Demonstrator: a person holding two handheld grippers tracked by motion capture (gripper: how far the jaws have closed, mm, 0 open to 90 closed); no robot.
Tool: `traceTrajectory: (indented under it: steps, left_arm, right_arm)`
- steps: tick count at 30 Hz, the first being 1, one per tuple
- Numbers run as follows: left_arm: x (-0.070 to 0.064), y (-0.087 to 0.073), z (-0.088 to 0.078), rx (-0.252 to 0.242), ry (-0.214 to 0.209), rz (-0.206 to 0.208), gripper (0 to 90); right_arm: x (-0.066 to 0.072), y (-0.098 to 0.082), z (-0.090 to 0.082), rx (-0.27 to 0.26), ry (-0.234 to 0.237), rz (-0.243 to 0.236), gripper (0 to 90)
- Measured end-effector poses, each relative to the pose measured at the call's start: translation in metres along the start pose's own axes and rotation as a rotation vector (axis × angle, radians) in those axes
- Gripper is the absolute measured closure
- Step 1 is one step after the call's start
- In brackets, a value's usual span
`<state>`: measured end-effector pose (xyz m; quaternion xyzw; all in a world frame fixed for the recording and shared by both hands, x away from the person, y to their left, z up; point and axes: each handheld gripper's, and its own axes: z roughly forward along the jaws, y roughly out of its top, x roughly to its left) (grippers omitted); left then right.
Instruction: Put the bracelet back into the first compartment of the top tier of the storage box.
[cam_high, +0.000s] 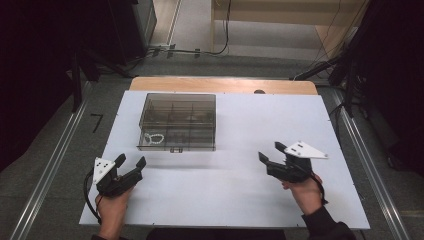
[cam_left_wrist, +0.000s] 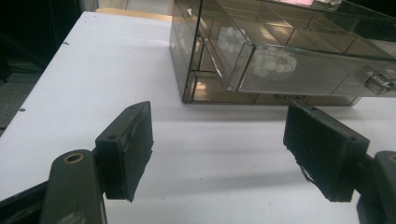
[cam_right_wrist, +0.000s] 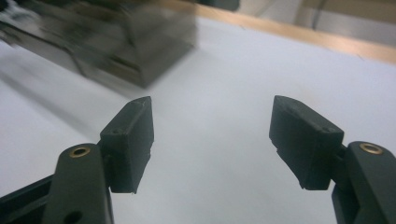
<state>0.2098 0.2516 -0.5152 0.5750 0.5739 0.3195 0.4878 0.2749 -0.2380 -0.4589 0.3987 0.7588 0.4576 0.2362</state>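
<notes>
A white tabletop (cam_high: 240, 190) seen from above, described from its left edge to its right.

Near the front left corner, the person's left hand (cam_high: 112, 207) holds the left gripper (cam_high: 131, 162), released, jaws spread wide and holding nothing, aimed toward the box just beyond it.

Toward the back left of the tabletop sits a smoky clear plastic organizer box (cam_high: 177, 121), divided into compartments, lid shut. A white bead bracelet (cam_high: 154, 138) lies in its front left compartment. A small latch (cam_high: 175, 149) sits at the middle of the front wall.

Near the front right corner, the right hand (cam_high: 306, 192) holds the right gripper (cam_high: 269, 152), also released and empty, well apart from the box.

The step in hand looks like approaching the box to open it. Doing it well likely means one gripper steadying a side wall while the other works the latch gently, so the light box does not slide.

The left gripper view shows the beads (cam_left_wrist: 275, 63) blurred through the front wall and the latch (cam_left_wrist: 379, 83) up close. The right gripper view shows the box (cam_right_wrist: 116, 42) smeared by blur.
</notes>
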Motion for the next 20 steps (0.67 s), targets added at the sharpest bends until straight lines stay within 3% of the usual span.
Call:
traceTrajectory:
  steps: [5,11,15,18,20]
  left_arm:
    - [-0.001,0.0,-0.001,0.001,0.008,0.009,24.5]
    - [-0.003,0.001,-0.002,0.002,0.007,0.015,24.5]
    - [-0.004,0.003,-0.007,0.015,-0.01,0.017,24.5]
    - [-0.006,0.011,-0.013,0.01,-0.033,0.007,24.5]
    - [-0.009,0.018,-0.017,0.0,-0.036,0.013,24.5]
  right_arm:
    - [-0.036,-0.034,-0.027,0.038,-0.087,0.046,28.2]
    - [-0.063,-0.065,-0.057,0.045,-0.166,0.061,27.8]
    - [-0.073,-0.078,-0.069,0.046,-0.187,0.07,27.4]
    - [-0.074,-0.078,-0.071,0.019,-0.184,0.092,26.8]
    - [-0.072,-0.076,-0.071,-0.001,-0.179,0.08,26.9]
